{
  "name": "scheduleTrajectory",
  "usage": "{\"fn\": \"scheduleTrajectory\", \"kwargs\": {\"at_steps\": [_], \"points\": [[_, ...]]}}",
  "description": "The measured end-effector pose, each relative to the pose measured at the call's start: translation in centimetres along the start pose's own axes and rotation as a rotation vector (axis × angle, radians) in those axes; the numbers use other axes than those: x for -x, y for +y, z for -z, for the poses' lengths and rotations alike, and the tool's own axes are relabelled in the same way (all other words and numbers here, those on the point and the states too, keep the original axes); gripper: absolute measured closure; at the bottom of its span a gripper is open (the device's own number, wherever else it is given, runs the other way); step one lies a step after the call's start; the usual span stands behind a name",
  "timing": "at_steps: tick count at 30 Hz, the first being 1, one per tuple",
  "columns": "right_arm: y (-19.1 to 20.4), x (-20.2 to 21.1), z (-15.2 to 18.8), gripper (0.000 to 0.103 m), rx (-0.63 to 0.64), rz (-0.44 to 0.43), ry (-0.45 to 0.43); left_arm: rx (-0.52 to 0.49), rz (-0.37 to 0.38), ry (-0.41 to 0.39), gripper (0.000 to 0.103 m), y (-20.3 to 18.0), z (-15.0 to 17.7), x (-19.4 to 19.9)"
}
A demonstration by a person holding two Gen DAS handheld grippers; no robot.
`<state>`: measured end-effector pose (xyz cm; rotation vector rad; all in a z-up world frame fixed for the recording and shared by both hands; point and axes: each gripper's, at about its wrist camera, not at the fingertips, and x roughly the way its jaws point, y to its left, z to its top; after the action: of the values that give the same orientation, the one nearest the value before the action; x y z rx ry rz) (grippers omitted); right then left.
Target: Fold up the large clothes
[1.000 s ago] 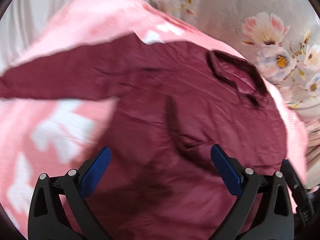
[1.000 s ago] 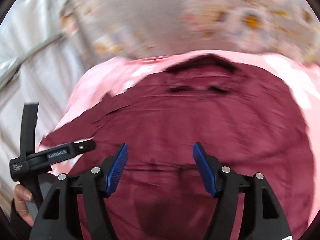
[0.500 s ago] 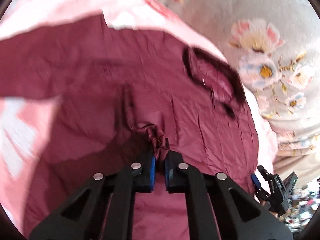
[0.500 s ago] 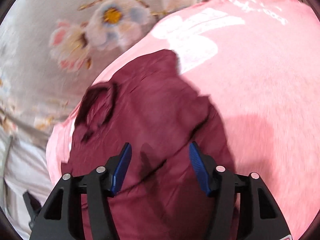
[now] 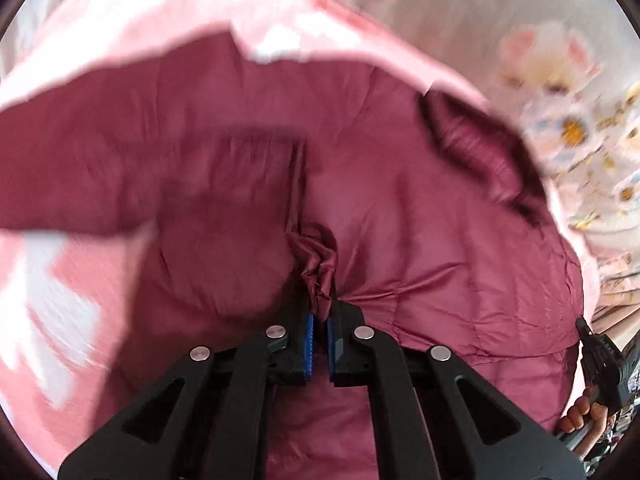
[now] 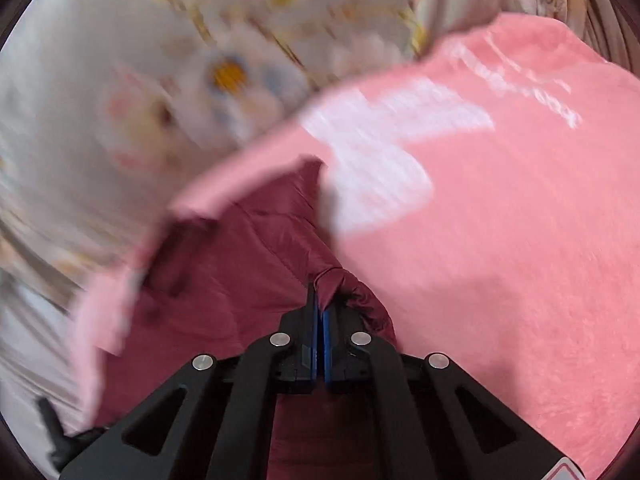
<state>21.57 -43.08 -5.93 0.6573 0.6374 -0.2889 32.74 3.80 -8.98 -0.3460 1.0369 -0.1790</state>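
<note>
A dark maroon quilted jacket [image 5: 420, 216] lies spread on a pink blanket [image 5: 60, 300], its dark collar [image 5: 492, 160] toward the upper right and a sleeve reaching left. My left gripper [image 5: 319, 316] is shut on a bunched pinch of the jacket's fabric. In the right wrist view the jacket [image 6: 240, 280] fills the lower left. My right gripper [image 6: 320, 312] is shut on a gathered fold at the jacket's right edge. The right gripper's handle and the hand holding it also show at the lower right of the left wrist view [image 5: 604, 364].
The pink blanket [image 6: 500, 240] has white patterns and covers most of the surface. A pale floral sheet [image 6: 200, 72] lies beyond it, also in the left wrist view [image 5: 568, 92]. White fabric [image 6: 28, 340] lies at the left.
My left gripper closed on jacket fabric and has kept its hold. My right gripper swung to the jacket's right edge and went from open to shut on a fold.
</note>
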Motion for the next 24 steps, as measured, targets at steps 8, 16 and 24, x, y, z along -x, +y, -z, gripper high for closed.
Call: {"fn": "scheduleTrajectory", "kwargs": {"at_steps": [8,16,24], "points": [[0.1,-3.4,2.0,0.103,0.11,0.147,0.069,-0.096,-0.049,-0.079,0.099,-1.4,1.0,0.3],[1.4,-0.1,2.9,0.086,0.098,0.251,0.006,-0.145,-0.077,-0.148,0.098,-1.9,1.9,0.5],[16.7,1.1,9.3,0.096,0.466,-0.041,0.092,-0.176,-0.094,-0.155,0.092,-2.6,2.2,0.4]]}}
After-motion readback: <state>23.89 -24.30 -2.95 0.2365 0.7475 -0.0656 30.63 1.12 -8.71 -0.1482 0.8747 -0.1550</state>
